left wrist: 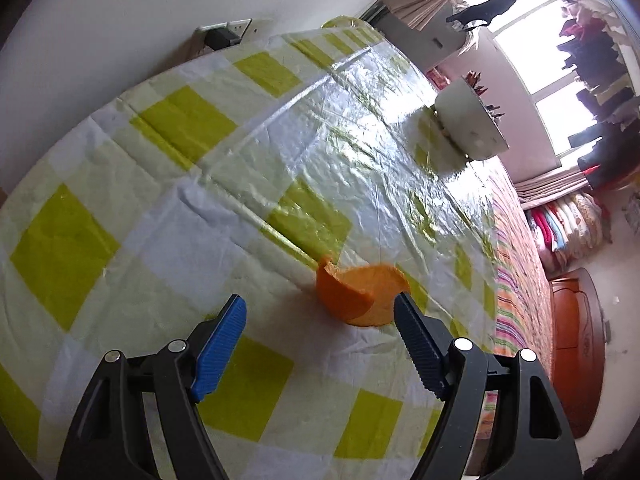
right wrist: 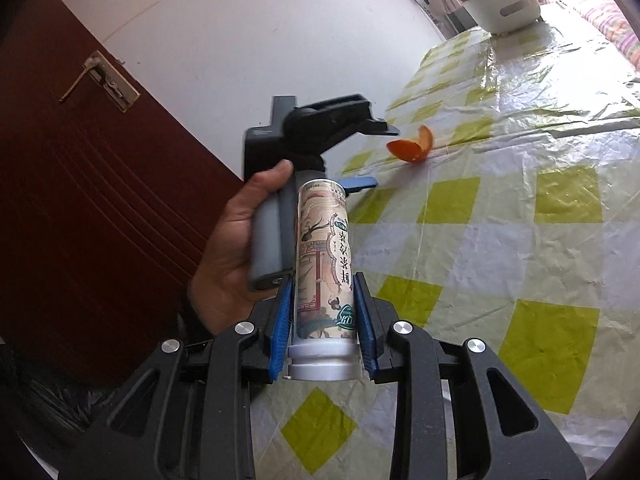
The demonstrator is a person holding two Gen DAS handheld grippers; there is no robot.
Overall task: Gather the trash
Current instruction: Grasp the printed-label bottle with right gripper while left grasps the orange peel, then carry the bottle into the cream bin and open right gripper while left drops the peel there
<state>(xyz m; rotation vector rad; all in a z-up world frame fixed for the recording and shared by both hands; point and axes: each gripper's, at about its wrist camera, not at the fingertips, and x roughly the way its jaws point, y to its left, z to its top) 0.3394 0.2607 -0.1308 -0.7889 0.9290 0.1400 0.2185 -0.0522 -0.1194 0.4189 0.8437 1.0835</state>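
Left wrist view: peel lies between wide jaws, bottle already gripped

Left wrist view shows the left hand-held gripper (left wrist: 320,316) standing wide, pointed down at a curl of orange peel (left wrist: 358,294) on the desk (left wrist: 120,184). The peel sits nearer the gripper's right pad (left wrist: 420,344); whether it touches that pad I cannot tell. It looks light, thin and springy, a cupped shell that would likely flex or tip under a pinch. The glossy plastic cover over the checked cloth may let it slide. A hold across the curved wall, rim to rim, seems the safest.

Right wrist view has the right hand-held gripper (right wrist: 324,312) clamped narrow on a printed bottle (right wrist: 322,264), pads low on its body just above the white cap. The bottle looks stiff and smooth, probably light if empty, so it could slip or swing from this end grip. A white bin (right wrist: 504,4) stands well apart at the far end of the desk.
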